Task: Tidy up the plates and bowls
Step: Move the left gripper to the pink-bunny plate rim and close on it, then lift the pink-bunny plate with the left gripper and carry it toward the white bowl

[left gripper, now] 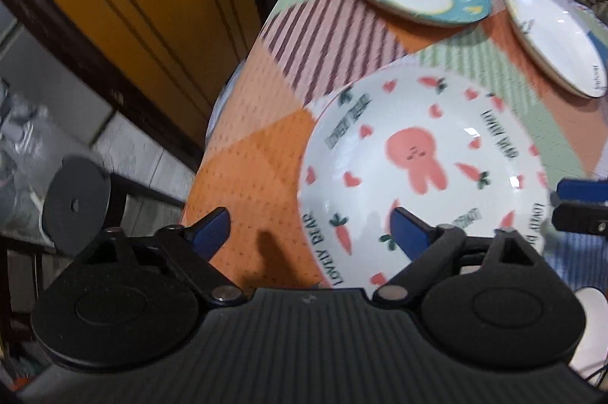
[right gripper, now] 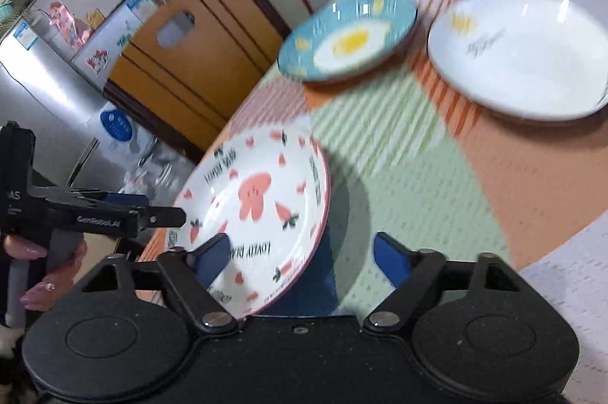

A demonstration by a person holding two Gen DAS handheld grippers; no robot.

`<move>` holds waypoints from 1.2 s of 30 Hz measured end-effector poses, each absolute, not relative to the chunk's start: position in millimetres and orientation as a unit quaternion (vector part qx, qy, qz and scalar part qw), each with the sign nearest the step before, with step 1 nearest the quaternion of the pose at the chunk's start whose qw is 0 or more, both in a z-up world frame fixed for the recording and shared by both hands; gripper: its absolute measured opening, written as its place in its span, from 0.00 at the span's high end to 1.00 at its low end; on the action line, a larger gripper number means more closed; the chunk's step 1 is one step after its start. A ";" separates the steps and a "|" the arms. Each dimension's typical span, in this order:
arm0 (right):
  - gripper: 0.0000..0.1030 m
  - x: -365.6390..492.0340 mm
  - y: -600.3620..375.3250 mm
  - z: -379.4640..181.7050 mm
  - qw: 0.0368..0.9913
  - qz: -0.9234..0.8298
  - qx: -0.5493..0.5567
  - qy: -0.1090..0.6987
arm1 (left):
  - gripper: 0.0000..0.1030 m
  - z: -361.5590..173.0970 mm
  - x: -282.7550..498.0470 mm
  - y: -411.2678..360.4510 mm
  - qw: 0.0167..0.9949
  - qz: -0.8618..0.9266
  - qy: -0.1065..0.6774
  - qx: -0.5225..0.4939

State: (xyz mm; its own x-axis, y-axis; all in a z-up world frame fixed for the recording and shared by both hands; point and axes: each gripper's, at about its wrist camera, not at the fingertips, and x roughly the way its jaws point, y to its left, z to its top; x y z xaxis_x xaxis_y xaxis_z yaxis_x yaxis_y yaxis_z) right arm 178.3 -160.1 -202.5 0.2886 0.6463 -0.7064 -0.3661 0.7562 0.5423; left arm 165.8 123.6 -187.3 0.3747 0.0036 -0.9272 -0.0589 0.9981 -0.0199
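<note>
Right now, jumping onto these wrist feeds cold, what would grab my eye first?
The white plate with the pink rabbit, hearts and carrots fills the near corner of the patchwork tablecloth, with the left gripper and right gripper open at its rim on opposite sides. Beyond it lie a blue plate with a fried-egg print toward the far edge and a plain white plate beside it.

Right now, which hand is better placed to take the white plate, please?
Right, probably: the white plate lies nearer the right gripper; the left gripper is across the rabbit plate, farther off.
</note>
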 end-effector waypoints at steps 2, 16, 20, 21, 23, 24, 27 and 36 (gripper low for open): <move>0.47 178.0 -153.6 -211.0 0.777 0.333 0.142 0.514 | 0.30 -195.4 169.3 126.2 0.823 0.023 0.568 -0.027; 0.84 193.2 -142.8 -235.6 0.765 0.331 0.146 0.533 | 0.71 -202.6 165.7 125.9 0.826 0.001 0.558 -0.078; 0.83 191.7 -145.3 -231.1 0.771 0.330 0.140 0.526 | 0.71 -194.7 156.3 118.7 0.836 -0.029 0.546 -0.052; 0.83 191.6 -148.6 -228.1 0.773 0.329 0.140 0.524 | 0.71 -190.6 154.7 115.4 0.840 -0.039 0.539 -0.045; 0.83 192.6 -155.8 -223.9 0.774 0.329 0.143 0.522 | 0.71 -182.1 154.2 108.4 0.847 -0.055 0.528 -0.034; 0.82 191.9 -161.2 -220.9 0.775 0.330 0.144 0.519 | 0.71 -178.2 154.4 105.5 0.850 -0.061 0.522 -0.032; 0.82 189.4 -176.4 -209.3 0.783 0.333 0.143 0.505 | 0.71 -166.9 157.6 97.2 0.855 -0.080 0.510 -0.038; 0.79 169.3 -229.8 -175.2 0.801 0.325 0.131 0.485 | 0.71 -136.0 167.9 47.8 0.859 -0.126 0.495 -0.021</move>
